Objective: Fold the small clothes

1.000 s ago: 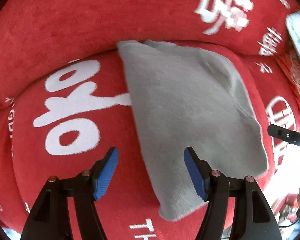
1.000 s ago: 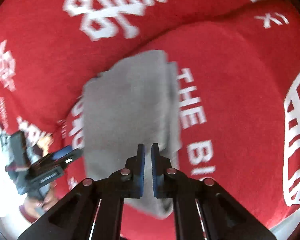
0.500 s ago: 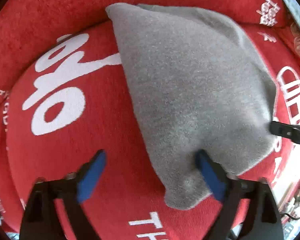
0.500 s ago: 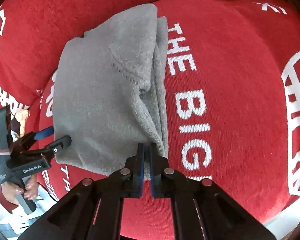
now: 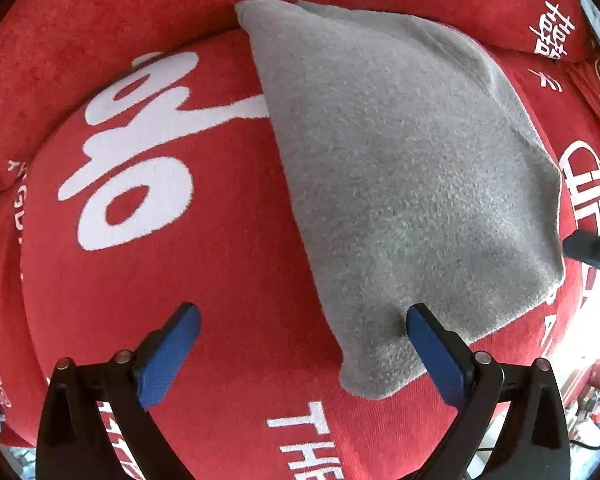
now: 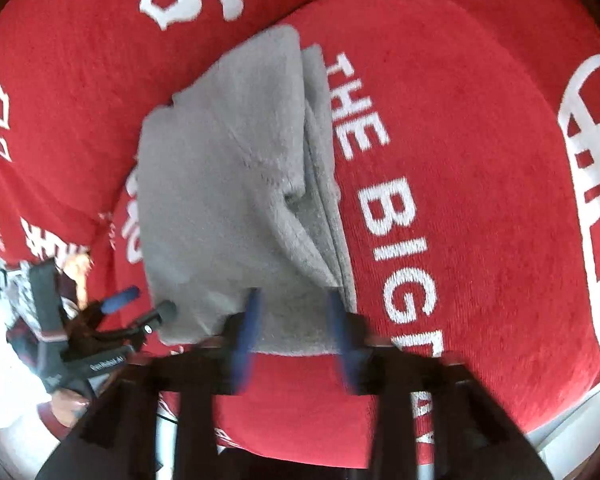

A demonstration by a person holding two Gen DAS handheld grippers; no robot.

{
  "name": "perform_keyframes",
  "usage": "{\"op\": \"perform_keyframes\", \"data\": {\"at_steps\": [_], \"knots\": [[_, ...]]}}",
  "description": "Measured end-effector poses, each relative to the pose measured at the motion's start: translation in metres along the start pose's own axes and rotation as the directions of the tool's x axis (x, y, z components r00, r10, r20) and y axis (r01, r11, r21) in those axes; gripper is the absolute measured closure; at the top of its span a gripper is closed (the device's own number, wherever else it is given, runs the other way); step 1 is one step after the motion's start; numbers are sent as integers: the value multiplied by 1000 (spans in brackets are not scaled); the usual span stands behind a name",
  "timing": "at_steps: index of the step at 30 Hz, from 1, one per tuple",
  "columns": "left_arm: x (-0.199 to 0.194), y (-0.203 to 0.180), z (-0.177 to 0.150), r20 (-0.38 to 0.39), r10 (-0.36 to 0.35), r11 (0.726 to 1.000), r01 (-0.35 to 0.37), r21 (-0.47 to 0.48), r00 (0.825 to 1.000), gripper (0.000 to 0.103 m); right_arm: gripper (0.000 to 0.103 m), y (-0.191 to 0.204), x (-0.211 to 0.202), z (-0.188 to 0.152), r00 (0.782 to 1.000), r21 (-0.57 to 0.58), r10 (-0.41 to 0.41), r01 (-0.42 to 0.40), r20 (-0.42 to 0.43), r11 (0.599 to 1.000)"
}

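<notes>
Left wrist view: wide-spread fingers (image 5: 432, 340) straddle grey cloth's (image 5: 400, 168) corner.

Place: a home, most likely a living-room seat.
Seat: a padded red plush cushion (image 5: 228, 320) fills both views, printed with large white lettering and a round emblem.
Back: a second red cushion (image 5: 112, 12) rises across the top of the left wrist view.
Laundry: a folded grey garment (image 5: 400, 184) lies on the seat.
Edges: cluttered bright floor, lower right of the left wrist view, too blurred to identify.
</notes>
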State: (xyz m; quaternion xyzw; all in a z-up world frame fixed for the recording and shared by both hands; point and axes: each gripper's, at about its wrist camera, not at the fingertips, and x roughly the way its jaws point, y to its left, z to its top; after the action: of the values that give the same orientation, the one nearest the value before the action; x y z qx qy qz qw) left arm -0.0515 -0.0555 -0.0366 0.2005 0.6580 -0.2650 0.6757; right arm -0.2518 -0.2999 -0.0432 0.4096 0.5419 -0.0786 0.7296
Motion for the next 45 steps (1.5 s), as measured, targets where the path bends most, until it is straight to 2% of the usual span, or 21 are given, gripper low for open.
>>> {"op": "perform_keyframes", "data": {"at_steps": [11,15,17,19,21,22,31,35,41,45], "knots": [[-15,7,16,6,2,999,-2,-38,1000,0,37,-2,-18,32,1000,51,24,-25,6,998],[-14,3,24,4,22,999,-22,-42,1000,0,24,-9,-13,42,999,71,51,-50,-18,996],[-14,2,28,3,25,999,-25,-48,1000,0,22,-12,-11,48,997,78,71,-69,-21,995],[-13,6,34,3,25,998,-25,-55,1000,0,16,-15,-8,54,996,83,87,-84,-29,993],[-12,6,40,0,27,998,-27,-62,1000,0,3,-16,-6,59,993,82,110,-107,-33,991],[-10,11,44,-2,27,998,-27,-65,1000,0,0,-15,-5,63,993,74,113,-110,-32,991],[-10,11,64,-1,21,997,-21,-80,1000,0,0,-13,8,85,993,9,91,-90,-69,996],[-11,18,78,31,-32,995,35,-93,999,0,0,-16,7,96,994,-9,90,-91,-54,996],[-9,39,100,44,-136,976,142,-168,990,0,0,-26,15,109,992,5,82,-82,-91,997],[-4,53,113,44,-187,960,192,-205,981,0,0,-28,15,116,988,7,126,-126,-92,992]]}}
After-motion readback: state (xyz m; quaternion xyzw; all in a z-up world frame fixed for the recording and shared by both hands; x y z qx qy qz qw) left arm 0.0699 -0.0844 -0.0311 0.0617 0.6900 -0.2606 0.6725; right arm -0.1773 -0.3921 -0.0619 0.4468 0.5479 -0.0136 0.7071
